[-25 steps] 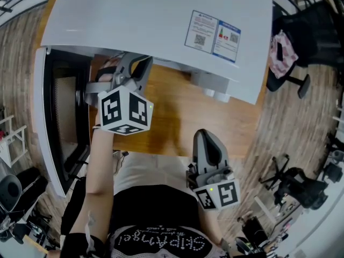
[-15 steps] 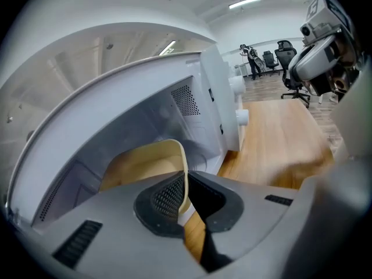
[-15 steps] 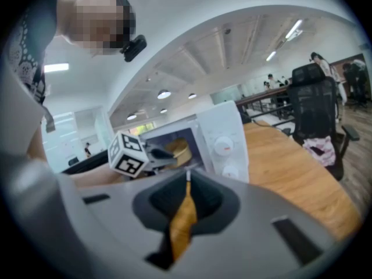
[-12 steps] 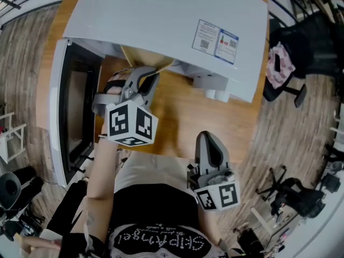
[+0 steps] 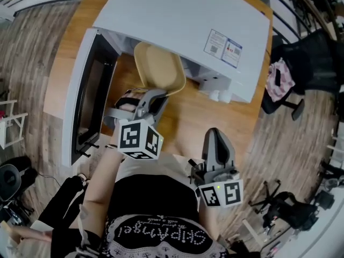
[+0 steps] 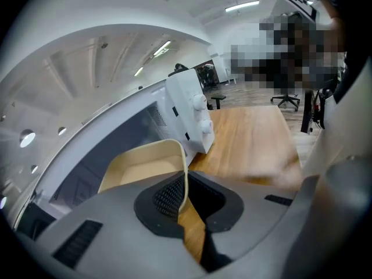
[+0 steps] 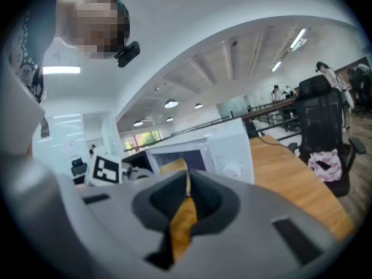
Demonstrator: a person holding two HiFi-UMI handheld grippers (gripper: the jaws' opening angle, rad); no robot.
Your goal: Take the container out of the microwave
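Observation:
The beige container [image 5: 159, 69] hangs in front of the white microwave's [image 5: 183, 20] open cavity, above the wooden table [image 5: 191, 114]. My left gripper [image 5: 155, 94] is shut on its near rim. In the left gripper view the thin rim of the container [image 6: 142, 167] runs between the closed pads of the left gripper [image 6: 185, 183], with the microwave [image 6: 189, 112] behind. My right gripper [image 5: 217, 140] is lower right, near the person's body, shut with nothing in it. In the right gripper view the right gripper [image 7: 187, 186] points toward the microwave [image 7: 224, 150] and the container [image 7: 174, 167].
The microwave door [image 5: 80, 98] stands swung open at the left. A black office chair [image 5: 301, 52] with a pink cloth stands on the wood floor to the right. The table's near edge is by the person's waist.
The left gripper has pulled back toward the person, drawing the beige container out of the microwave into plain view. The right gripper has barely shifted.

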